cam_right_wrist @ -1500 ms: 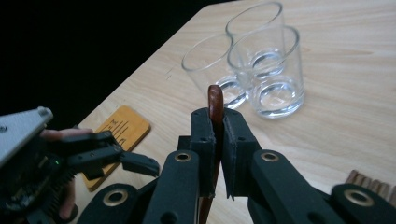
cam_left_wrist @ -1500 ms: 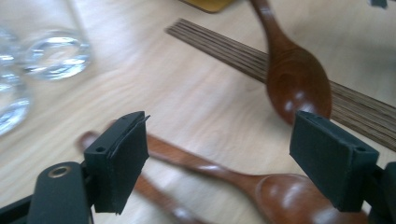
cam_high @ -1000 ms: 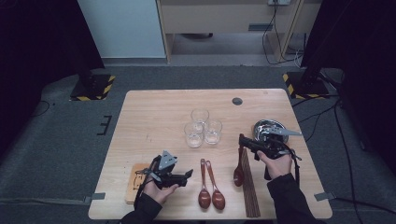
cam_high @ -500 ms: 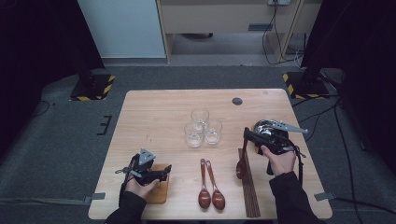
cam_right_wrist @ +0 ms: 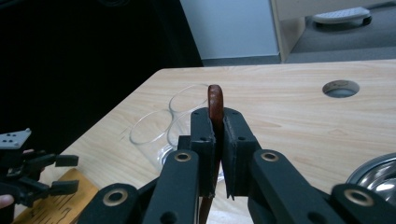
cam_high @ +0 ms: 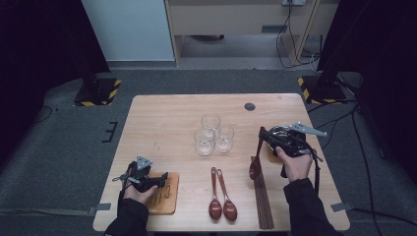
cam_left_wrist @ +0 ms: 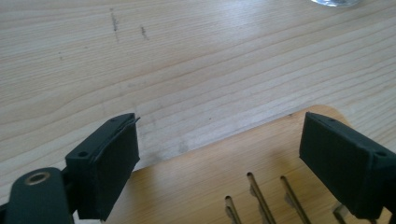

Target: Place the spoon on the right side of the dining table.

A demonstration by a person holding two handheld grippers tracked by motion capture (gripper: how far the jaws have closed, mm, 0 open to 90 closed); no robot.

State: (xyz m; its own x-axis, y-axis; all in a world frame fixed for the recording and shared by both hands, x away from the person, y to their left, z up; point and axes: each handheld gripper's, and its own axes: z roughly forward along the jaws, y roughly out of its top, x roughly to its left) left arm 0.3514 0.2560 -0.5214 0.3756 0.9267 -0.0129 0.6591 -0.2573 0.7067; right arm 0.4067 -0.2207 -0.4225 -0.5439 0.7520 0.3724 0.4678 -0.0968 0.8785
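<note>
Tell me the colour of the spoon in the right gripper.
Reddish-brown spoon, clearest in the right gripper view.

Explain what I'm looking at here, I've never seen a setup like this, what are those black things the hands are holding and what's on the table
A person sits at a wooden table and holds a hand-operated two-jaw gripper in each hand; there is no robot arm. The high view looks down from above. The other two pictures come from small cameras riding on each gripper, looking along its black jaws.

The right gripper is shut on the handle of a dark wooden spoon, which hangs down toward the table; the right gripper view shows that handle pinched between the jaws. The left gripper has just been opening, with nothing between its jaws, over a slotted wooden board.

Also on the table: three clear glasses, two more spoons, a bundle of dark chopsticks and a metal bowl.
</note>
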